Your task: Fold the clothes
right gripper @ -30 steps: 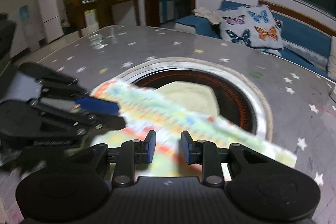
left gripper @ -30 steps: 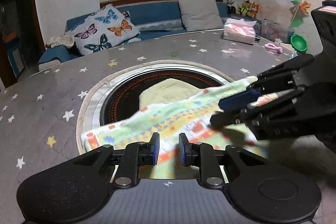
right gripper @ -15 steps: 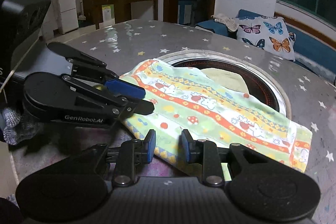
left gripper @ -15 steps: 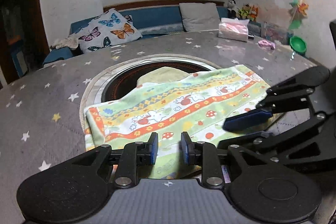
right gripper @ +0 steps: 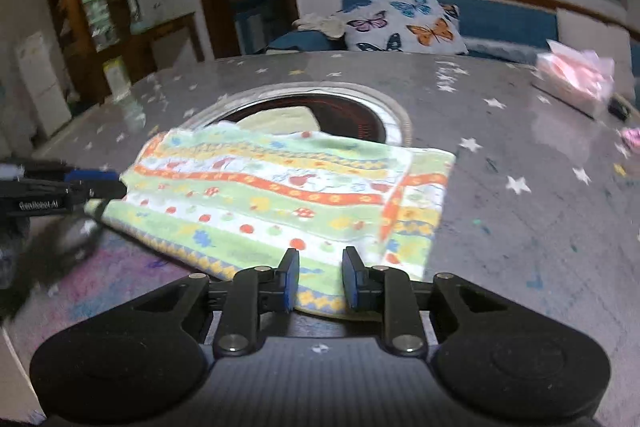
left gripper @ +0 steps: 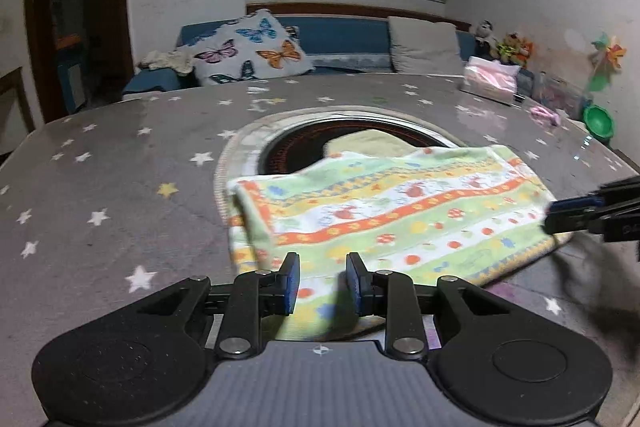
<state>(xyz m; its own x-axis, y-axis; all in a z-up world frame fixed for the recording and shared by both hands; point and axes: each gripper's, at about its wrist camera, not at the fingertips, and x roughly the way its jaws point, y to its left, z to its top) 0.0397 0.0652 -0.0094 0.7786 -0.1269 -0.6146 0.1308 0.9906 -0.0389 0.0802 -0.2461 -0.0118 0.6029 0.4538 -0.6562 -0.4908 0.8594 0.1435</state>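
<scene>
A towel (left gripper: 400,211) with green, orange and white cartoon stripes lies folded flat on the star-print table (left gripper: 120,187), its far edge over a round black recess (left gripper: 304,143). My left gripper (left gripper: 323,283) hovers at the towel's near left edge, jaws apart, cloth showing in the gap but not pinched. My right gripper (right gripper: 321,277) stands over the near right edge of the towel (right gripper: 280,195), jaws apart and narrowing slightly, pressing on nothing. Each gripper also shows at the other view's edge: the right gripper (left gripper: 560,215) and the left gripper (right gripper: 104,183), beside the towel's ends.
A pale yellow cloth (left gripper: 372,145) lies in the recess behind the towel. A pink tissue pack (left gripper: 490,83) and a green bowl (left gripper: 598,121) stand at the table's far right. Beyond the table is a blue sofa with a butterfly cushion (left gripper: 248,53).
The towel, blurred and draped between the grippers a second ago, now lies flat and folded. Both grippers drew back to its near edge and moved apart; the left jaws widened a little.
</scene>
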